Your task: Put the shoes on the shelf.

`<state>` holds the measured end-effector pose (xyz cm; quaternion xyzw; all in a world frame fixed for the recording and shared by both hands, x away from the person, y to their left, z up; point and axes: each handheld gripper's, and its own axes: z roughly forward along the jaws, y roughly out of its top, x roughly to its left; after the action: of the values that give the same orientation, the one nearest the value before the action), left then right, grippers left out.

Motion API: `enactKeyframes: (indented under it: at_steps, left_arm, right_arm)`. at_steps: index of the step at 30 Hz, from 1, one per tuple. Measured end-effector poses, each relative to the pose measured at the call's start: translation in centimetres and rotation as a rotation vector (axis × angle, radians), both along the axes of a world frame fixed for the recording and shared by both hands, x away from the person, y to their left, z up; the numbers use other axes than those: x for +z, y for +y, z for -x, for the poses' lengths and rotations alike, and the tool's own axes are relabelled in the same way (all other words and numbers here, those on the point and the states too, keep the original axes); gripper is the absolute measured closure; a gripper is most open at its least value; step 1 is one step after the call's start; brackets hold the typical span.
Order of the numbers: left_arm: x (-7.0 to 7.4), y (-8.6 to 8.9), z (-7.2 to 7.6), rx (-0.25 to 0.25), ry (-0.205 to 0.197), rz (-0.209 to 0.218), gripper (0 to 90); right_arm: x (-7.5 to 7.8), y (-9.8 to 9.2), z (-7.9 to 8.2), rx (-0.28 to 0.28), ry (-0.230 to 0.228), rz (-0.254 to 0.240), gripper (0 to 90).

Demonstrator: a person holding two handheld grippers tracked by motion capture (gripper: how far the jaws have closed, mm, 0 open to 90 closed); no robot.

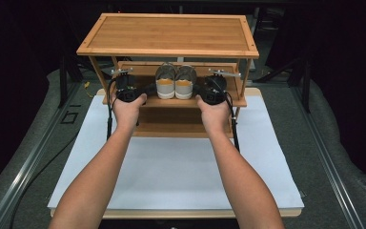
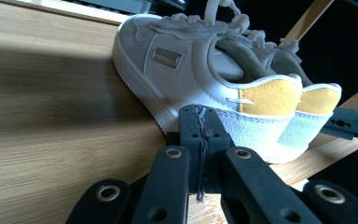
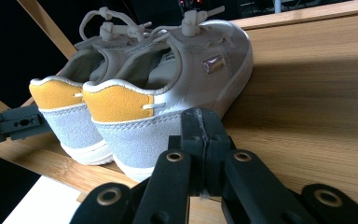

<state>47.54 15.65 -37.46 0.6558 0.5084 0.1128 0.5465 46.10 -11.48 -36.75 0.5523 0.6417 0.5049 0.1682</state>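
We see a pair of shoes (image 1: pixel 175 82) standing side by side on the middle shelf (image 1: pixel 147 101) of a bamboo rack (image 1: pixel 169 34), which stands on the white tabletop (image 1: pixel 181 167). The heels, with their yellow patches, point toward us, and both shoes are upright and touch each other.

Our left gripper (image 1: pixel 145 90) rests at the left side of the pair, and in the left gripper view its jaws are pressed together with nothing between them; the tip lies against the sole edge of the left shoe (image 2: pixel 191 70), or just beside it. Our right gripper (image 1: pixel 198 90) mirrors this on the other side. Its jaws are also together and hold nothing, and they sit at the heel of the right shoe (image 3: pixel 168 93).

We judge that the placing of the shoes on the shelf is mostly done, because they already stand well inside it and are quite even with each other. What seems left is only a small correction: to push the pair from both sides so that it sits straight and centred, and then to take both hands away. We cannot tell if the jaws really press on the shoes now.
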Motion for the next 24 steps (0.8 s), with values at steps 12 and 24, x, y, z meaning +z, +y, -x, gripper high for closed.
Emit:
enactKeyframes:
  at_steps: [12,24]
  left_arm:
    - [-0.22,-0.06,-0.31,0.005,-0.009,0.002,90.0]
    - [-0.04,0.39,0.2,0.001,-0.007,0.012,87.2]
  right_arm:
    - [-0.31,0.06,-0.43,-0.017,-0.005,-0.017,90.0]
    - [-0.07,0.02,-0.03,-0.024,-0.02,-0.004,87.4]
